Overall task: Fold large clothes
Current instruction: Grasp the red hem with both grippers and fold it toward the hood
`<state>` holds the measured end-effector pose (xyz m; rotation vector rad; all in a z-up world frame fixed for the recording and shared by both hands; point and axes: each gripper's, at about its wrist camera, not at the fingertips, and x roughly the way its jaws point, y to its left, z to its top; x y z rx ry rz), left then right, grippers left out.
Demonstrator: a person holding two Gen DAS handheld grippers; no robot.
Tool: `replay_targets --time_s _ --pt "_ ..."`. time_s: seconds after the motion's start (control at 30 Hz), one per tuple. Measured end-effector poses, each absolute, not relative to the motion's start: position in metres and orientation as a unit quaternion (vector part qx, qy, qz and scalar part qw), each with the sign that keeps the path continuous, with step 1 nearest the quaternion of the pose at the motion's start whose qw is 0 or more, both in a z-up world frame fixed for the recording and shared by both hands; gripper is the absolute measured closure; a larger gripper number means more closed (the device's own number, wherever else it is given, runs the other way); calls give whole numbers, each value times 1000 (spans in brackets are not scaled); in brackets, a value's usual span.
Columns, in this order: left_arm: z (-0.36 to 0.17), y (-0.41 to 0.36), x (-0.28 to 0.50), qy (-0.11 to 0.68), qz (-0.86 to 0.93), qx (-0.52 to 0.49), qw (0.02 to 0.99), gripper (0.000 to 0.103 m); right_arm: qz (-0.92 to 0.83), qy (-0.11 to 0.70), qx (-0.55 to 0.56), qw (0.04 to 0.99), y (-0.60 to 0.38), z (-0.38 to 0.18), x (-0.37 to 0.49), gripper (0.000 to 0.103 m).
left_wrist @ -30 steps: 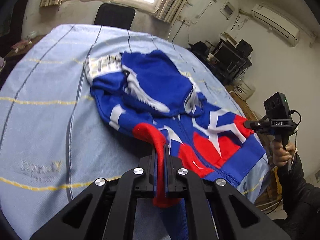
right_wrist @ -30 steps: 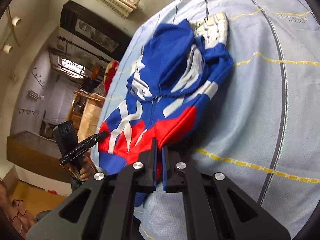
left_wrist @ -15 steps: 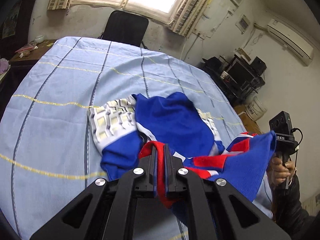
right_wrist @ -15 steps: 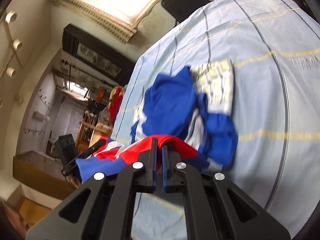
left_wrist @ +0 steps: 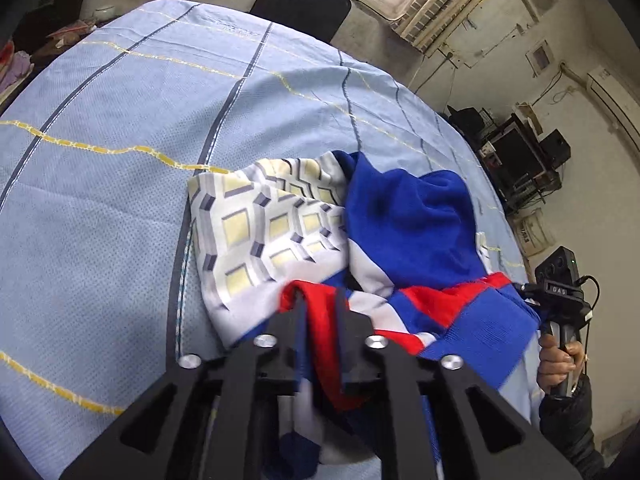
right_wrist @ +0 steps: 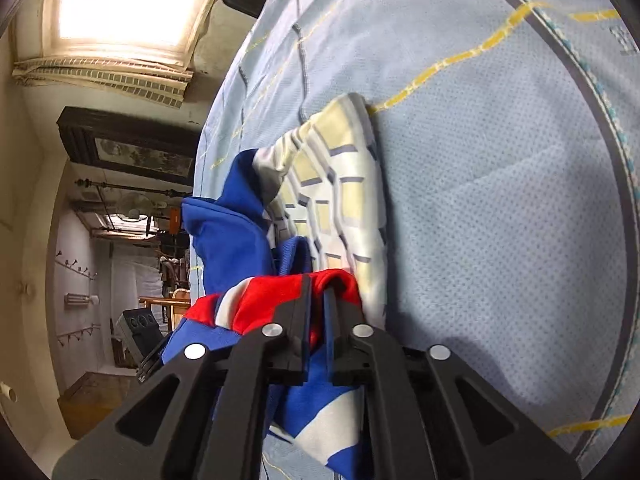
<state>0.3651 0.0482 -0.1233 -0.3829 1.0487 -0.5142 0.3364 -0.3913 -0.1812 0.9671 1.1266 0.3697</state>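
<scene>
The blue, red and white knitted hooded jacket (left_wrist: 404,232) lies bunched on the pale blue striped sheet (left_wrist: 120,208) covering the counter, its yellow-and-grey patterned lining (left_wrist: 264,232) exposed. My left gripper (left_wrist: 320,312) and right gripper (right_wrist: 318,300) each have jaws closed on red hem fabric. Handling estimate: soft, limp, moderately heavy, non-slippery; hold at the thick ribbed hem corners. Legible writing: "DAS" on the right gripper's housing in the left wrist view.
</scene>
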Motion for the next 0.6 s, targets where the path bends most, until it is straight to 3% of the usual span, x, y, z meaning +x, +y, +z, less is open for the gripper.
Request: replay_targets --time_s 0.03,0.07,0.1,0.13,0.33,0.6 --pt "-120 50 361 488 -247 -185 816 58 169 509 437 722 -392 -178 335 88" --pt "-112 55 352 478 -250 -192 820 51 173 505 440 722 -393 -173 333 71" --pt "-105 57 346 472 -245 -191 825 34 182 495 443 725 -395 -164 327 63" --pt "-99 59 338 463 -233 -185 835 27 189 488 440 730 -396 -156 322 52" --pt "-90 58 298 470 -299 -203 805 27 230 469 391 758 -389 -114 276 48" --pt "-106 18 305 488 -300 -164 803 30 257 492 370 745 -358 -124 265 45"
